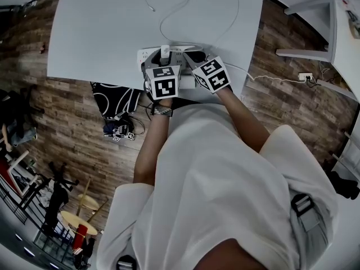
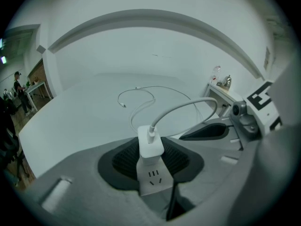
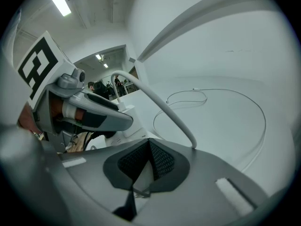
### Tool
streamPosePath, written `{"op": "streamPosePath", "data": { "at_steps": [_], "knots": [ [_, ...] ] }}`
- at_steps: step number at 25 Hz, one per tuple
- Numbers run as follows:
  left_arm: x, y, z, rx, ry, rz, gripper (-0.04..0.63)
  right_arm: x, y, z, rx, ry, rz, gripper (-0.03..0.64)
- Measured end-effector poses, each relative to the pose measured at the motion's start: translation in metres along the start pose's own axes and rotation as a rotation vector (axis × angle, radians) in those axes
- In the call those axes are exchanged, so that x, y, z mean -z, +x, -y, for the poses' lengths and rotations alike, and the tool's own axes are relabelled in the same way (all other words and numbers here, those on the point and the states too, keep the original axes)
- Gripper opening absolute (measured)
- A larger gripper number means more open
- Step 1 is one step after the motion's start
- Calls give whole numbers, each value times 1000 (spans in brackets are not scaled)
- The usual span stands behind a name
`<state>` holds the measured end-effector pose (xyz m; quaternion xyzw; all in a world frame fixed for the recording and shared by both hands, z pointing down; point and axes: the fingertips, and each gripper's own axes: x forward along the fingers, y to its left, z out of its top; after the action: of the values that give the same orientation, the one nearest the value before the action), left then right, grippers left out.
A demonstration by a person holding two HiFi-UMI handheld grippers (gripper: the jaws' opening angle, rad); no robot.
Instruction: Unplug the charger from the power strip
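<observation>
A white charger (image 2: 150,144) stands plugged into the white power strip (image 2: 153,179) at the near edge of the white table (image 1: 95,32). My left gripper (image 2: 151,160) is closed round the charger, one black pad against each of its sides. The charger's white cable (image 2: 184,106) arches up and away, then loops over the table (image 1: 169,10). My right gripper (image 3: 149,149) is shut, tips together, low over the strip just right of the left gripper (image 3: 89,114). From the head view both grippers (image 1: 165,59) (image 1: 195,59) sit side by side on the strip (image 1: 147,55).
A thin cord (image 3: 256,126) curves across the table to the right. Beyond the table's right edge lie wooden floor, a socket box with a cord (image 1: 305,76) and a white desk (image 1: 340,32). A dark bag (image 1: 115,101) sits under the table's near edge.
</observation>
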<state>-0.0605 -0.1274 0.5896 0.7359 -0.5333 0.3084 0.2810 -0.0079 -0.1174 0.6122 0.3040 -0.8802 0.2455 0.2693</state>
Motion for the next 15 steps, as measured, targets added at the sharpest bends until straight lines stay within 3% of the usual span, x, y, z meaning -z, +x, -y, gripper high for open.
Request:
{"op": "streamPosePath", "data": {
  "at_steps": [4,8,11,15],
  "knots": [
    [-1,-1,3,-22,65,-13,149,0,1,1,4,3,2,2],
    [1,-2,3,-22,66,-15,149,0,0,-2,6,0,2,2],
    [0,-2,1,0,16,-7,149,0,1,-1,7,0,2,2],
    [0,1,-4,37,-117,2,146,1,3,0,8,-1,0,2]
  ]
}}
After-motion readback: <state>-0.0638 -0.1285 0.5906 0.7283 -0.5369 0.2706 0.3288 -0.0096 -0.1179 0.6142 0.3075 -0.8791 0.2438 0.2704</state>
